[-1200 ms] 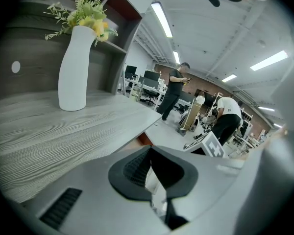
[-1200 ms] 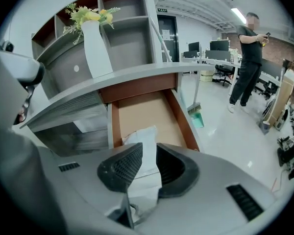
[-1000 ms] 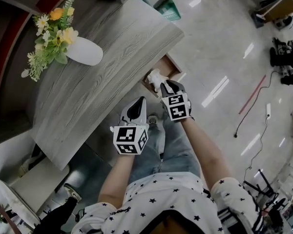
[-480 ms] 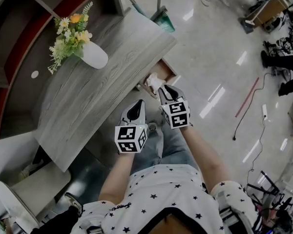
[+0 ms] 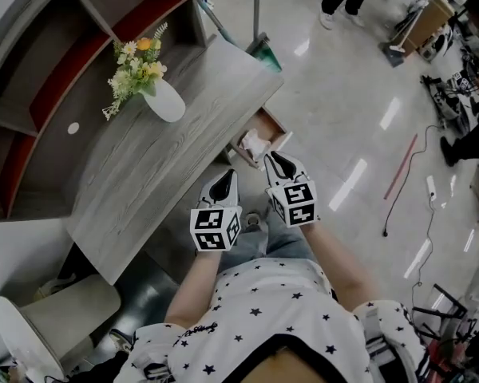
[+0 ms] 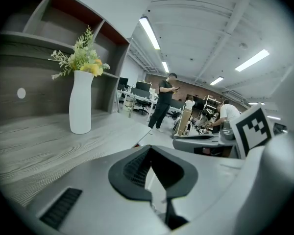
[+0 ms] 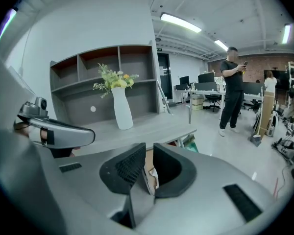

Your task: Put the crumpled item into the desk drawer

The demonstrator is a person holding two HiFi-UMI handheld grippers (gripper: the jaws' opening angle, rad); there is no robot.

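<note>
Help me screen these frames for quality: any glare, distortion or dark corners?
Head view: lights glare in streaks on the glossy floor; the desk is evenly lit. Left and right gripper views: strong fisheye bending, black corners, bright ceiling tubes.

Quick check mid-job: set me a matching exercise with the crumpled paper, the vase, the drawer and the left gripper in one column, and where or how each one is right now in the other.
Things:
1. crumpled paper
2. vase
3. drawer
4. left gripper

Place or state:
A. pulled out from under the desk edge
B. standing on the desk top
C. lying inside the drawer
D. jaws together, holding nothing

Pairs: 1-C, 2-B, 3-A, 4-D
</note>
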